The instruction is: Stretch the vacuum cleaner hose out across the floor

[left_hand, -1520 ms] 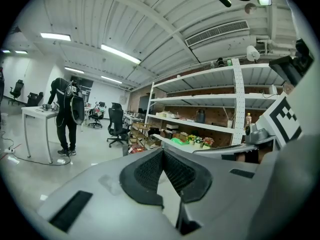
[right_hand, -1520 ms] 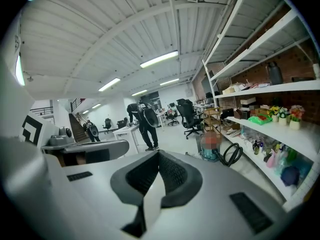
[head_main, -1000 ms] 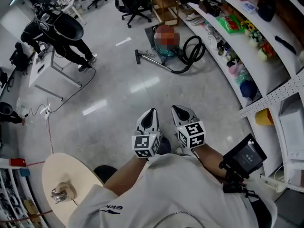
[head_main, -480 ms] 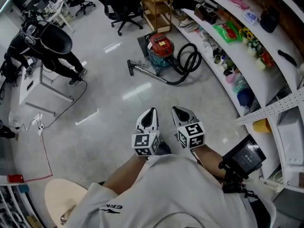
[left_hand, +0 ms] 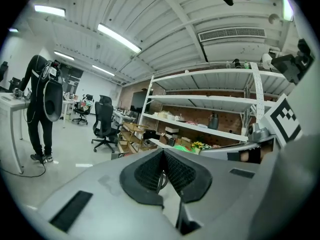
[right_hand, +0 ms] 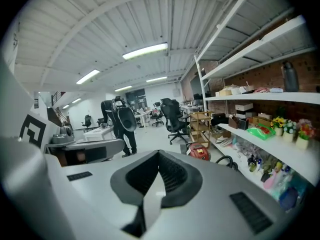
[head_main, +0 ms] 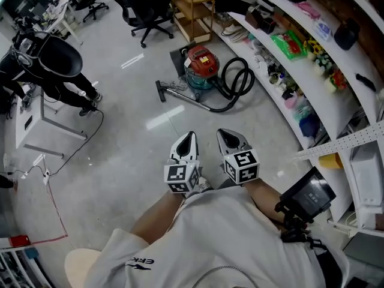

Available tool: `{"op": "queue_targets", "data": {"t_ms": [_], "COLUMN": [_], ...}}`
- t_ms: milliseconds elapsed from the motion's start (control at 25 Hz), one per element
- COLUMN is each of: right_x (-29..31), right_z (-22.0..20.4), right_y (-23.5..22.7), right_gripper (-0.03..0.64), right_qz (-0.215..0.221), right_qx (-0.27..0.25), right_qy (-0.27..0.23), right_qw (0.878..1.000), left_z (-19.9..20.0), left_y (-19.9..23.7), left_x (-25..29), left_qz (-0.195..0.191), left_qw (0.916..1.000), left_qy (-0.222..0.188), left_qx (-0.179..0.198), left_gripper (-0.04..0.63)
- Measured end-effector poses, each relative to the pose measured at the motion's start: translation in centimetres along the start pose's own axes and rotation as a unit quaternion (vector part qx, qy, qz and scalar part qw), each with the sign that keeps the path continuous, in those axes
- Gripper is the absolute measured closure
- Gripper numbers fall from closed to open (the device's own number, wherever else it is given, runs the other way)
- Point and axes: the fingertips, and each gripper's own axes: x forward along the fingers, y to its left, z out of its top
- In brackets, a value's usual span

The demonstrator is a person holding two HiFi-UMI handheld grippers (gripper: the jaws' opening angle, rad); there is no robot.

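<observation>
Twin tools, the left gripper and right gripper, are hanging clenched and empty, side by side at lower centre of the head view. Ahead, at upper centre, the black hose is lying coiled beside the red vacuum cleaner on the grey floor, near shelving running down the right edge.
</observation>
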Motion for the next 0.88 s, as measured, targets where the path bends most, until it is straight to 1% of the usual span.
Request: {"op": "queue_targets", "data": {"t_ms": [200, 480, 680, 880], "right_x": [3.3, 6.9, 9.8, 12.9], "right_z": [1.7, 2.7, 3.2, 4.0], "right_y": [0.8, 0.3, -2.0, -5.8], "right_gripper": [0.615, 0.615, 0.615, 0.615], "right_qz": [0.001, 0.019, 0.026, 0.032], "right_qx": [-0.015, -0.022, -0.014, 0.003], "right_qy": [0.001, 0.007, 0.009, 0.017], "right_qw": [1.000, 1.000, 1.000, 0.999], "left_z": [1.1, 1.7, 1.5, 1.4], "left_y": [3.0, 5.4, 6.8, 7.4], "left_x": [1.2, 3.3, 6.5, 11.2], "left_qz": [-0.002, 0.012, 0.024, 0.031], "left_qw": [0.9999, 0.9998, 0.9997, 0.9992], "left_qy": [-0.009, -0.010, 0.001, 0.024], "left_qx": [-0.009, -0.011, -0.005, 0.003], "left_gripper": [0.594, 0.594, 0.594, 0.594]}}
